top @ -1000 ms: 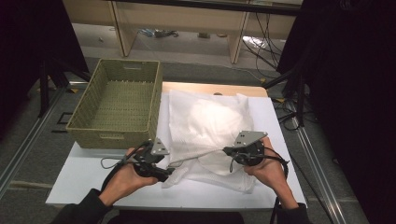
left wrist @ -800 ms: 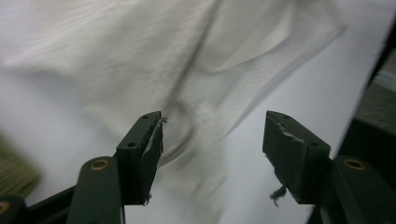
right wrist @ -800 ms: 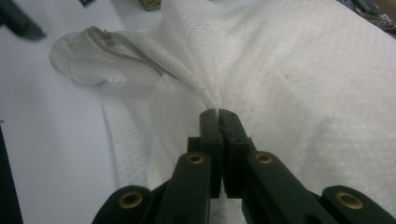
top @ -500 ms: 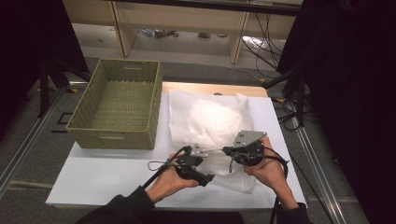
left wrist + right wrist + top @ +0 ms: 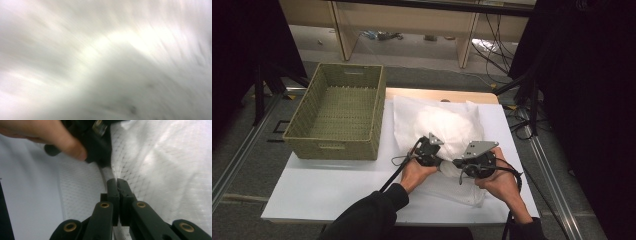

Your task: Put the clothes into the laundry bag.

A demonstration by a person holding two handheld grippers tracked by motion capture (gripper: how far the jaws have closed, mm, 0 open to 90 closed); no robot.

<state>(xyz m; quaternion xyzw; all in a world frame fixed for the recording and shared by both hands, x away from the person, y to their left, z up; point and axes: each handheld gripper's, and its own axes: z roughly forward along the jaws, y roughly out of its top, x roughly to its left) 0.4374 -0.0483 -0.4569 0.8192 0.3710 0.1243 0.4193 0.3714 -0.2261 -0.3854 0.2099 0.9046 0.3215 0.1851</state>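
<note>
The right hand-held gripper [image 5: 117,181] has its two black jaws pressed flat together, pinching a fold of the white mesh bag [image 5: 160,165] at their tips. In the high view this right hand-held gripper [image 5: 462,164] sits near the front right of the desk [image 5: 322,187], held low and roughly level by the person's right hand [image 5: 499,181], its grey three-cornered plate facing up and a cable trailing back past the wrist.

The left hand-held gripper [image 5: 435,160] sits just beside it, tips turned toward the right one, so the two nearly meet over the near edge of the bag. Its jaws have just been closing, and they now stand shut; the left gripper view is a white blur of bag fabric pressed close to the lens, so the jaws appear clamped on the bag. The left hand [image 5: 414,172] wraps the gripper body from below, the dark sleeve [image 5: 367,217] coming in diagonally from the bottom edge.

The mesh bag [image 5: 439,127], stuffed with something soft and white, lies on the white desk, right of centre. A woven green basket [image 5: 337,112] stands just beside it to the left, at the desk's left edge.

No writing or label can be read on anything.
</note>
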